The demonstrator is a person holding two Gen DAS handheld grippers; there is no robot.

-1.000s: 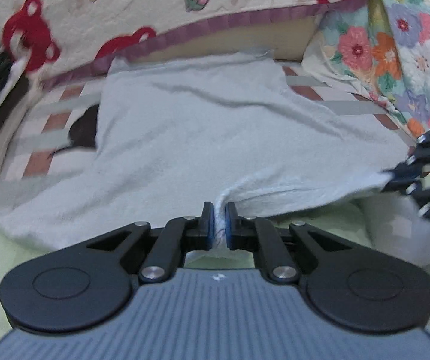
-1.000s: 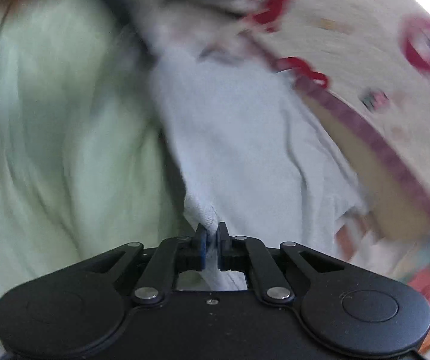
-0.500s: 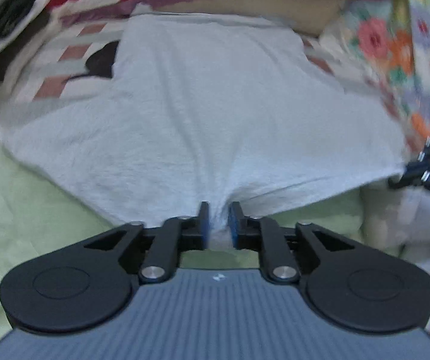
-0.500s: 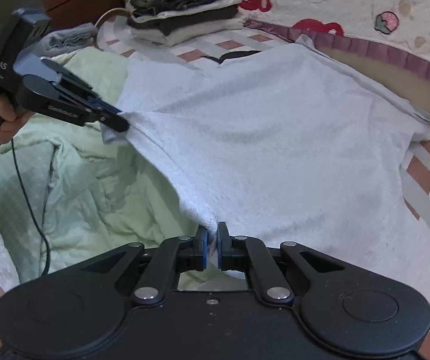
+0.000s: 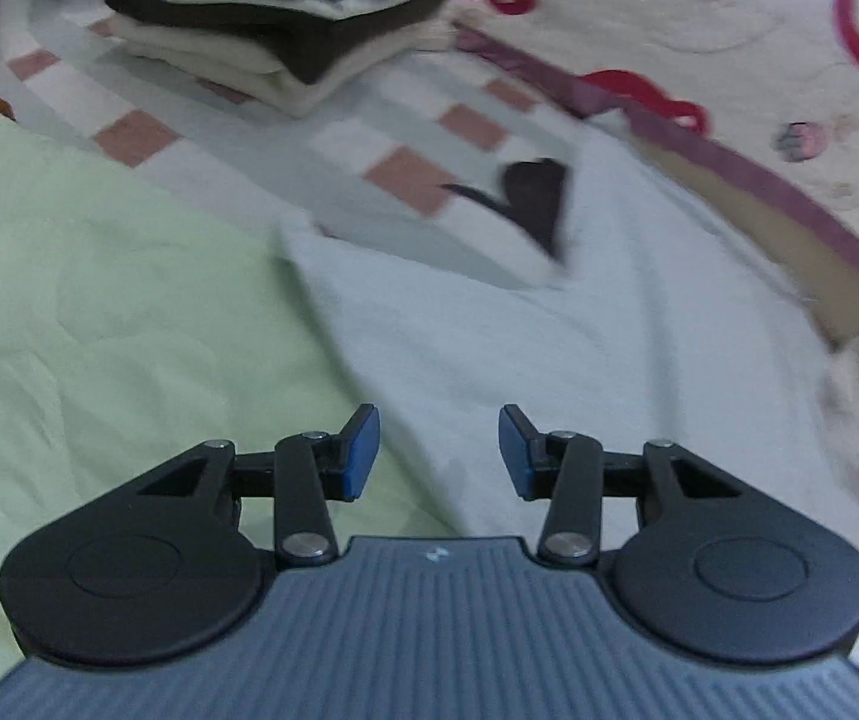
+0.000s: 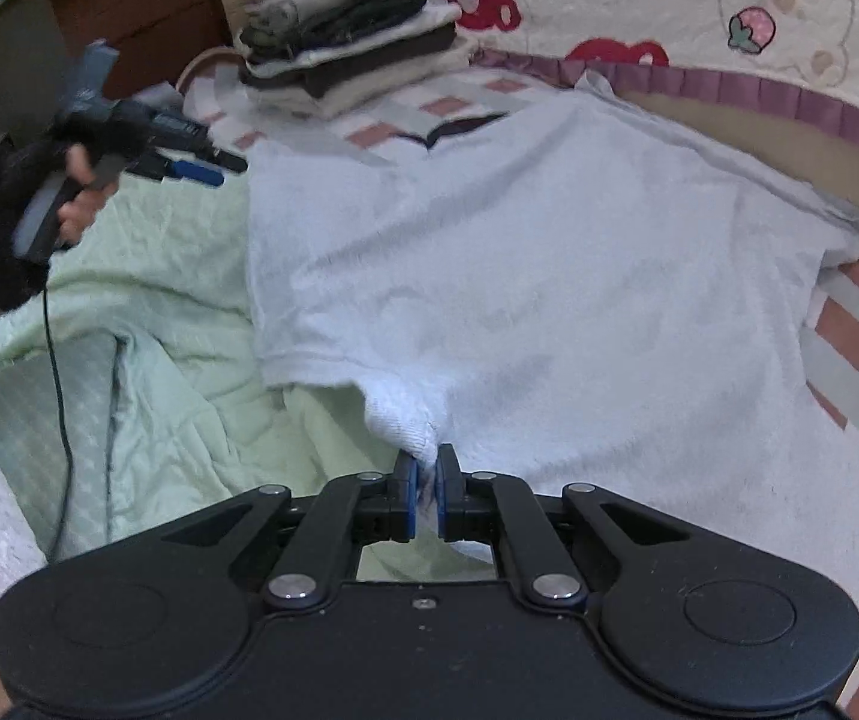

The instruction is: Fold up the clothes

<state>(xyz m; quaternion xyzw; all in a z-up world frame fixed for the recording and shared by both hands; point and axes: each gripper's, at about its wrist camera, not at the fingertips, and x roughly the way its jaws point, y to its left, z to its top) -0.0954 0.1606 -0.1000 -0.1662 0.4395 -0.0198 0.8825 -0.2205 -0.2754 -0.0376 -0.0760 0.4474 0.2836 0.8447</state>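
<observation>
Right wrist view: right gripper (image 6: 425,483), fingers pinched on the near hem of the pale blue garment (image 6: 549,276), which lies spread across frame centre; left gripper (image 5: 439,456), fingers wide apart, empty, over the garment's lower-left edge; folded clothes stack (image 6: 345,60) at upper centre; green quilt (image 6: 147,324) at left.

The left hand-held gripper (image 5: 439,451) gapes wide, while the right hand-held gripper (image 6: 425,483) is pinched closed.
</observation>
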